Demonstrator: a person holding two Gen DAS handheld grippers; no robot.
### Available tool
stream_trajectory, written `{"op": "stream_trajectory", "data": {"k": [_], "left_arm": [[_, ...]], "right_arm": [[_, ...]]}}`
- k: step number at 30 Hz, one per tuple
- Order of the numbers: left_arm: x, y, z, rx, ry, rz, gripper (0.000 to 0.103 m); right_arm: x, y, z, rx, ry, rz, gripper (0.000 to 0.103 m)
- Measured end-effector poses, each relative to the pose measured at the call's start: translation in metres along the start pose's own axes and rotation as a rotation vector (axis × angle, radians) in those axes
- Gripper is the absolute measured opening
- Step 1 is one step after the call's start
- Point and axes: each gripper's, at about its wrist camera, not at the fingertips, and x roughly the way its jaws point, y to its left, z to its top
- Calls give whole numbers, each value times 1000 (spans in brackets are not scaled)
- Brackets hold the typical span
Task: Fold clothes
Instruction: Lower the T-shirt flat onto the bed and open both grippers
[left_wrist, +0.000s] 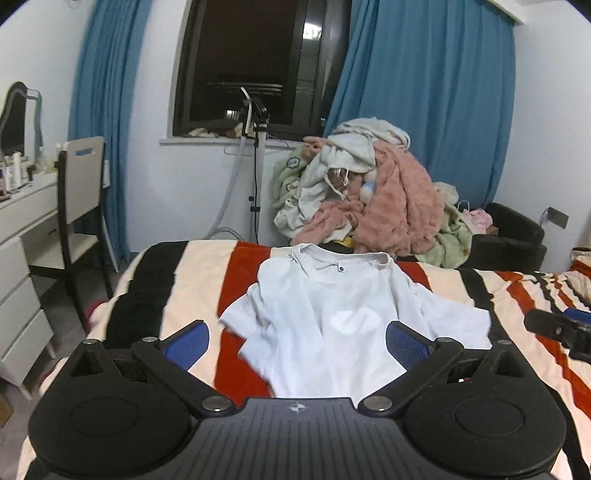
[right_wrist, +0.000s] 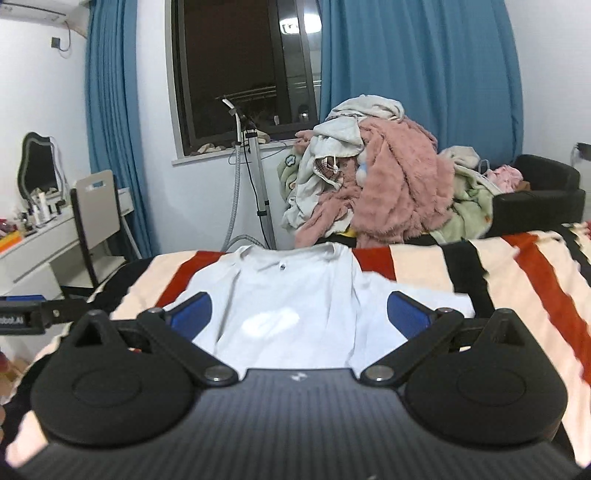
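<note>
A white T-shirt (left_wrist: 332, 306) lies spread on the striped bed, collar toward the far edge, a pale logo on its chest, its left sleeve rumpled. It also shows in the right wrist view (right_wrist: 291, 299). My left gripper (left_wrist: 297, 341) is open and empty, hovering over the shirt's near part. My right gripper (right_wrist: 298, 314) is open and empty, above the shirt's lower half. The right gripper's tip shows at the right edge of the left wrist view (left_wrist: 561, 328); the left gripper shows at the left edge of the right wrist view (right_wrist: 33, 314).
The bed has a cream, red and black striped blanket (left_wrist: 192, 280). A pile of pink, white and green clothes (left_wrist: 369, 188) sits on a black sofa (left_wrist: 513, 236) beyond the bed. A garment steamer pole (left_wrist: 256, 177) stands by the window. A chair (left_wrist: 81, 206) and white dresser (left_wrist: 18, 229) stand left.
</note>
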Motion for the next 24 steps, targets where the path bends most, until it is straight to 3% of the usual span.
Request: {"op": "stream_trajectory", "data": {"k": [4, 7, 15, 20, 24], "left_arm": [[-42, -5, -15, 34, -9, 22, 103], [-52, -3, -25, -1, -1, 26, 103], [-30, 11, -43, -159, 30, 36, 102], [-6, 11, -51, -164, 30, 42, 101], [23, 29, -56, -269, 61, 40, 95]], "right_arm": [[-45, 4, -16, 10, -27, 10, 103], [-60, 1, -27, 52, -59, 17, 103], [-55, -7, -54, 63, -85, -6, 103], [-47, -11, -63, 60, -105, -14, 103], [-36, -16, -67, 97, -92, -11, 103]]}}
